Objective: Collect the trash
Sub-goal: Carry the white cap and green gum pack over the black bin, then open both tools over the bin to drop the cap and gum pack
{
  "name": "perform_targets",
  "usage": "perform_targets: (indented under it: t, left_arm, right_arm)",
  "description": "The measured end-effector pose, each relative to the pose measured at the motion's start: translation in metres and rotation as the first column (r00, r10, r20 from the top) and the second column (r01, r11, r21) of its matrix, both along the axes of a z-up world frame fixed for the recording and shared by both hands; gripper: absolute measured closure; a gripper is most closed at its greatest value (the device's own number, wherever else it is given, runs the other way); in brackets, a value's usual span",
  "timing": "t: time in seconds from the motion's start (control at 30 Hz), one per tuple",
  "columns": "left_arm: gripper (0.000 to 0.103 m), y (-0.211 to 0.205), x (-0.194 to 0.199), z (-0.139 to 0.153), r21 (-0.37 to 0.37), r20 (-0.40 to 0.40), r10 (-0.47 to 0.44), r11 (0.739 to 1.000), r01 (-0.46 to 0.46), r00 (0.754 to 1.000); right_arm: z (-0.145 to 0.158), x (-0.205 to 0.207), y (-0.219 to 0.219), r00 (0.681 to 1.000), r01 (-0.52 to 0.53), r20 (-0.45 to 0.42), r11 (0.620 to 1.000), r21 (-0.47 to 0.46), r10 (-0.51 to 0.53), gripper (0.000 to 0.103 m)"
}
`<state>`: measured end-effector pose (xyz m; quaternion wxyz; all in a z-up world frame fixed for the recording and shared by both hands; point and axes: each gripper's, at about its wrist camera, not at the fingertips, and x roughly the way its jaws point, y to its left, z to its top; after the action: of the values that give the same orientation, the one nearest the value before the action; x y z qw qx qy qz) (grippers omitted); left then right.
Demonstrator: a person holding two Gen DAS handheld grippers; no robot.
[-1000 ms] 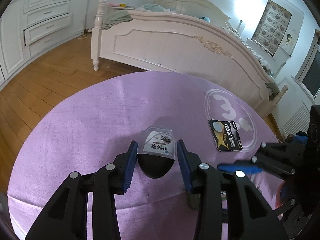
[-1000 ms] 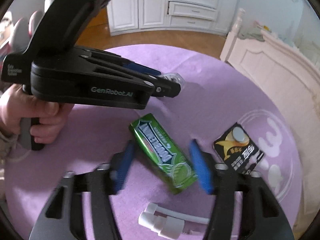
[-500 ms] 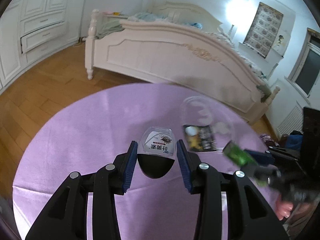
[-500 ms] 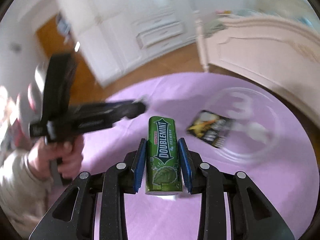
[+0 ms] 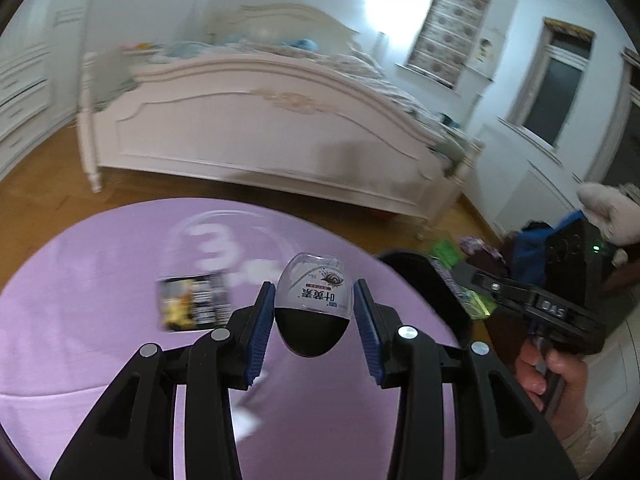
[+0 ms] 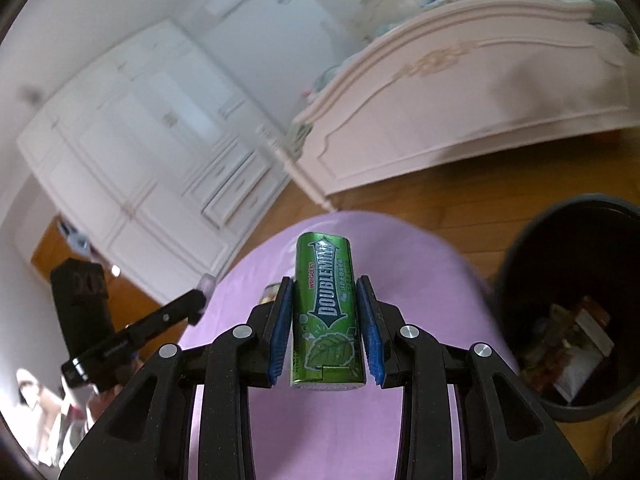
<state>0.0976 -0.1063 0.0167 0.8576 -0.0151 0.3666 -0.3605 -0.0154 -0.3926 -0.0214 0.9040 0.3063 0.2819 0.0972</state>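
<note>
Fingers of the left gripper (image 5: 314, 322) clamp a small clear bottle (image 5: 314, 300) between their blue pads; its black cap points back toward the camera, its long axis runs along the fingers, and its label carries Chinese characters. Left of these fingers a dark card packet (image 5: 194, 304), blurred, lies on the purple tablecloth (image 5: 100, 280).

Fingers of the right gripper (image 6: 326, 328) pinch a green gum pack (image 6: 326, 312) reading "WRIGLEY'S DOUBLEMINT"; it stands lengthwise between the pads, its far end past the tips. Right of them sits a dark bin (image 6: 516, 264) with rubbish inside.
</note>
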Motion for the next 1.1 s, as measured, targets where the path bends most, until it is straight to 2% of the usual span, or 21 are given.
perform_targets:
  t: [0.27,0.5,0.8,1.1]
  left_arm:
    - [0.063,-0.09,-0.015,-0.005,0.033,-0.007,-0.148,0.988,0.148,0.989]
    - [0.063,-0.155,-0.02,-0.03,0.051,-0.069,-0.227,0.972,0.231,0.971]
    - [0.063,-0.208,-0.027,-0.058,0.086,-0.118,-0.279,0.953,0.289,0.953]
    - [0.063,-0.238,-0.026,-0.077,0.123,-0.142,-0.304,0.939,0.322,0.942]
  right_arm:
    - [-0.022,-0.041,-0.078,0.989,0.146,-0.021,0.987,0.066,-0.144,0.07]
    - [-0.056,-0.063,-0.129,0.965,0.258,-0.072,0.961,0.103,-0.251,0.071]
    - [-0.107,-0.07,-0.17,0.943,0.321,-0.147,0.933,0.161,-0.298,0.07]
    - [-0.134,-0.065,-0.187,0.931,0.345,-0.192,0.92,0.188,-0.31,0.07]
